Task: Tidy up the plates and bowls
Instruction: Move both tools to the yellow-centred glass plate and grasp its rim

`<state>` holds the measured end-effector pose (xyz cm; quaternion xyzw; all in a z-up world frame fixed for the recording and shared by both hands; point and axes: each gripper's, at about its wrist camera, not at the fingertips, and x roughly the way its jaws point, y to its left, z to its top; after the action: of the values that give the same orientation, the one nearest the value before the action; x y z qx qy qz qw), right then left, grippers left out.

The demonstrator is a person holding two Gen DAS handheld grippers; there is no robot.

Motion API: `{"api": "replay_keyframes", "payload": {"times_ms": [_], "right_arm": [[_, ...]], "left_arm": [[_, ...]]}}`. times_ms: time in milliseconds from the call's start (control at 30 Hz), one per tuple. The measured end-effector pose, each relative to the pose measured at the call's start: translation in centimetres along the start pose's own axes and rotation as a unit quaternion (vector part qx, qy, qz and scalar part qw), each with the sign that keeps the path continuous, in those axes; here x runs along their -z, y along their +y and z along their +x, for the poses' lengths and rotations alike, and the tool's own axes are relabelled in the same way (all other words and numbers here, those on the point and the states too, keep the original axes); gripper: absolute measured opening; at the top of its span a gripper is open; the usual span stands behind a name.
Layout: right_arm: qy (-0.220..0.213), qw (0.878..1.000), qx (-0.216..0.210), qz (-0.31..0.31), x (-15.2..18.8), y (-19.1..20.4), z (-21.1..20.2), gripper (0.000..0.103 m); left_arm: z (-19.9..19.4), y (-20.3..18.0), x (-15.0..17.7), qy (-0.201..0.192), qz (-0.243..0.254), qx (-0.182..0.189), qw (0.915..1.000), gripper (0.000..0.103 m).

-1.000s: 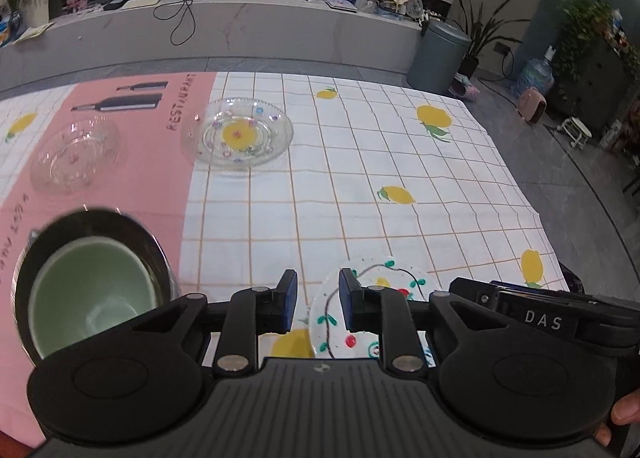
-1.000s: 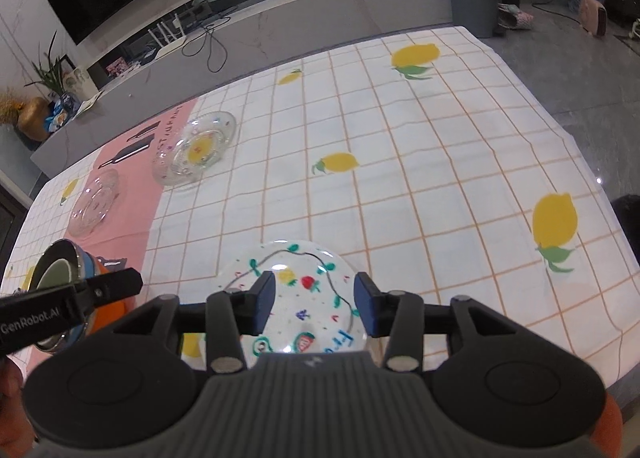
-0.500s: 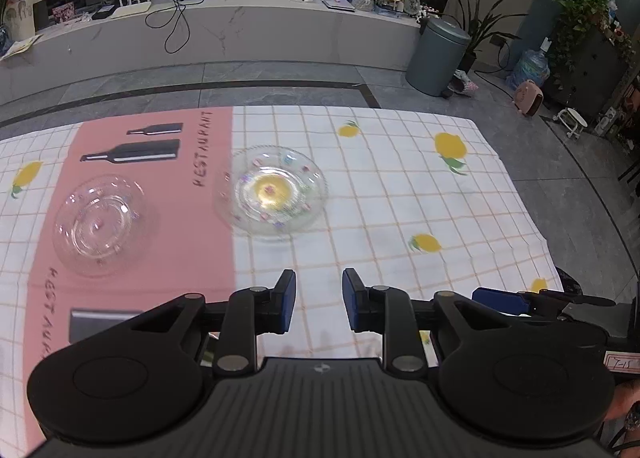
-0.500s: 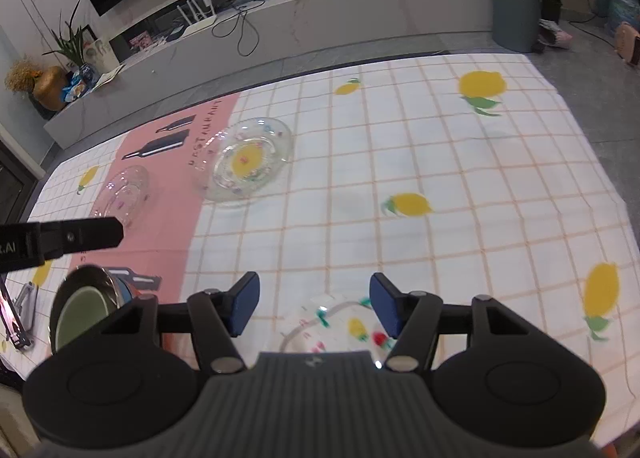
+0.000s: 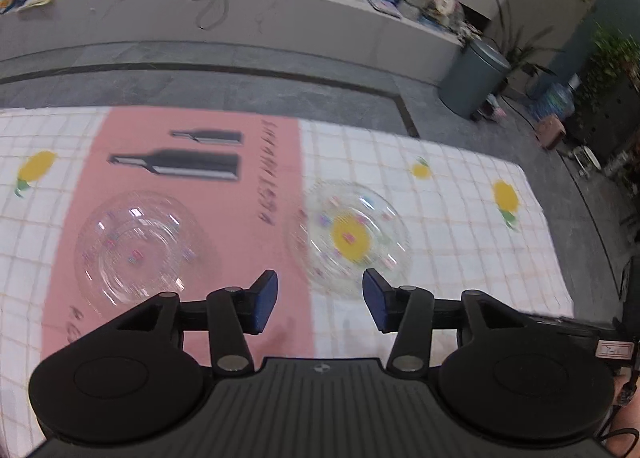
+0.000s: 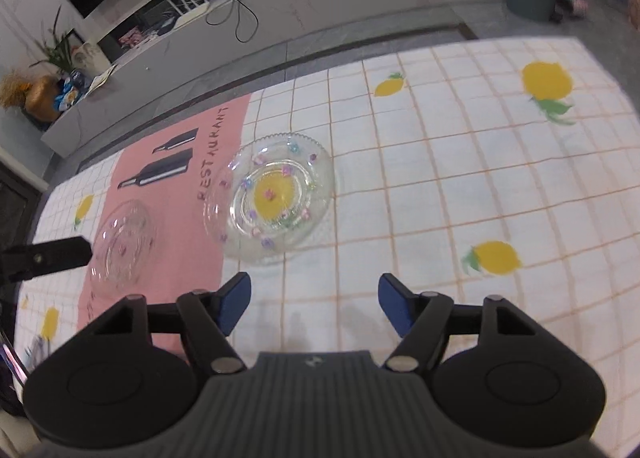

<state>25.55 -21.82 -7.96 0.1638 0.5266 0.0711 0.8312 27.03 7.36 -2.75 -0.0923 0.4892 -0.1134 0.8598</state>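
Observation:
Two clear glass plates with small coloured flowers lie on the tablecloth. The larger plate (image 5: 352,236) (image 6: 276,196) sits over a printed lemon at the border of the pink strip. The smaller plate (image 5: 136,248) (image 6: 124,244) rests on the pink strip to its left. My left gripper (image 5: 318,304) hovers on the near side of both plates, between them, its jaws opening with nothing between them. My right gripper (image 6: 314,304) hangs just short of the larger plate, its jaws also opening and empty. The left gripper's finger (image 6: 52,258) shows at the left edge of the right wrist view.
The table carries a white checked cloth (image 6: 460,186) with lemons and a pink strip (image 5: 192,194) printed with bottles. Beyond its far edge run grey floor and a long low cabinet (image 5: 240,18). A grey bin (image 5: 474,84) and plants stand at the right.
Both grippers have moved away from the painted plate and the green bowl toward the two glass plates, which now loom larger. The jaws of both have widened.

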Motion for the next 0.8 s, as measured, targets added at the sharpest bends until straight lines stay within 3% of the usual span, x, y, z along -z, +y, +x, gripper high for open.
{"api": "replay_keyframes", "payload": {"times_ms": [200, 400, 567, 667, 800], "right_arm": [[-0.002, 0.999, -0.004, 0.038, -2.8, -0.5, 3.8, 0.059], [0.001, 0.999, -0.012, 0.053, -4.3, -0.8, 6.9, 0.052], [-0.002, 0.999, -0.002, 0.055, -4.7, -1.6, 8.3, 0.044], [0.009, 0.998, -0.012, 0.055, -4.9, -2.1, 9.0, 0.036], [0.009, 0.998, -0.017, 0.058, -5.2, -2.4, 9.7, 0.035]], "left_arm": [[3.4, 2.3, -2.0, -0.013, 0.004, 0.006, 0.9999, 0.054], [7.9, 2.8, -2.6, 0.009, 0.023, 0.031, 0.9992, 0.051], [11.8, 3.6, -3.0, 0.048, 0.002, 0.029, 0.9984, 0.045], [13.2, 3.9, -2.9, 0.054, -0.012, 0.037, 0.9978, 0.045], [14.3, 4.3, -3.1, 0.051, -0.035, 0.033, 0.9976, 0.037]]}}
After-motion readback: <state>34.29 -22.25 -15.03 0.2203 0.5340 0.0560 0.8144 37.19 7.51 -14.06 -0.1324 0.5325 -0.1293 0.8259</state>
